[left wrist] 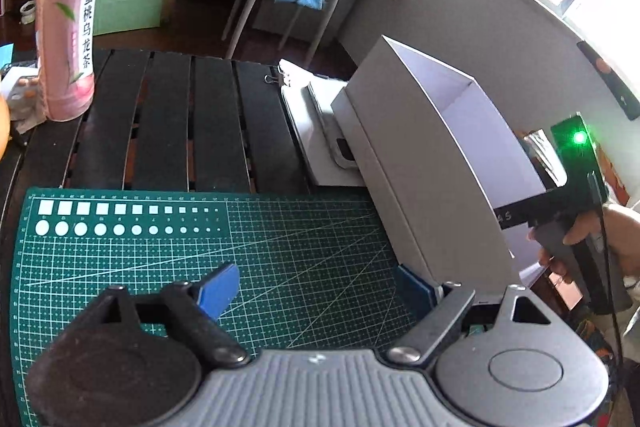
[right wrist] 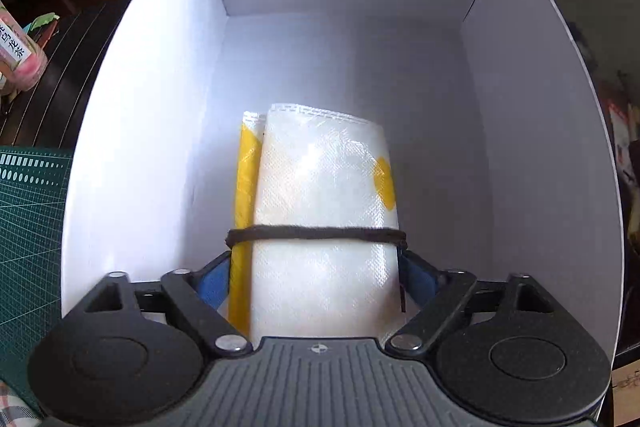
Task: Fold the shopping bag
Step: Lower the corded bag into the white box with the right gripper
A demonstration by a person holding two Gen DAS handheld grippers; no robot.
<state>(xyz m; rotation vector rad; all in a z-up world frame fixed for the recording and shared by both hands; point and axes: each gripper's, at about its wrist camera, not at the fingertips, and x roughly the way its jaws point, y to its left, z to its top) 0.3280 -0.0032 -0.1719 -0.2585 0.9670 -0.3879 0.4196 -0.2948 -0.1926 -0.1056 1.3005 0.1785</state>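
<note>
We see the white box (right wrist: 132,131) filling the right wrist frame. At its lower centre lies the folded bag (right wrist: 320,211), bound by a black band (right wrist: 316,233). The right gripper (right wrist: 316,283) clamps the bag between its blue pads. Our left gripper (left wrist: 320,287) gapes wide and empty over the green mat (left wrist: 192,247), lower left.

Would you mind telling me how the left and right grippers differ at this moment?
The left gripper is open and holds nothing, while the right gripper is shut on the folded shopping bag. The left gripper is over the green cutting mat, outside the white box; the right gripper reaches inside the box. Both have blue finger pads.
</note>
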